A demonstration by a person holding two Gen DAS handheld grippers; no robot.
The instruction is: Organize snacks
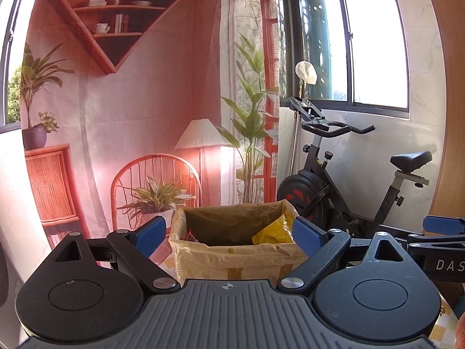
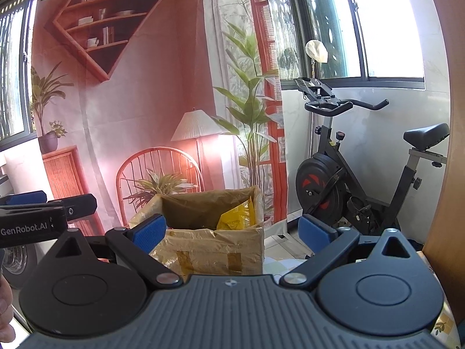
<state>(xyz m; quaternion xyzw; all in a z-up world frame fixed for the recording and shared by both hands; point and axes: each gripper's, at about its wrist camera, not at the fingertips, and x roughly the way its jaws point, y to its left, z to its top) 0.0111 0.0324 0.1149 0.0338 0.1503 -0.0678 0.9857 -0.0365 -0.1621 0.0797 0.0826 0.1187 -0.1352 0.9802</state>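
Note:
An open cardboard box (image 1: 232, 257) lined with clear plastic stands straight ahead; it also shows in the right wrist view (image 2: 215, 250). A yellow snack bag (image 1: 274, 231) lies inside it at the right, seen also in the right wrist view (image 2: 237, 218). A dark packet with a red label (image 1: 190, 235) shows inside at the left. My left gripper (image 1: 229, 231) is open and empty, level with the box's near wall. My right gripper (image 2: 232, 229) is open and empty, facing the box's near right corner. Each gripper shows at the other view's edge.
A black exercise bike (image 1: 348, 180) stands right of the box, by the window wall. A printed backdrop (image 1: 145, 101) of a room hangs behind the box. A patterned tablecloth (image 2: 279, 264) shows under the box. A wooden panel (image 2: 447, 174) rises at the far right.

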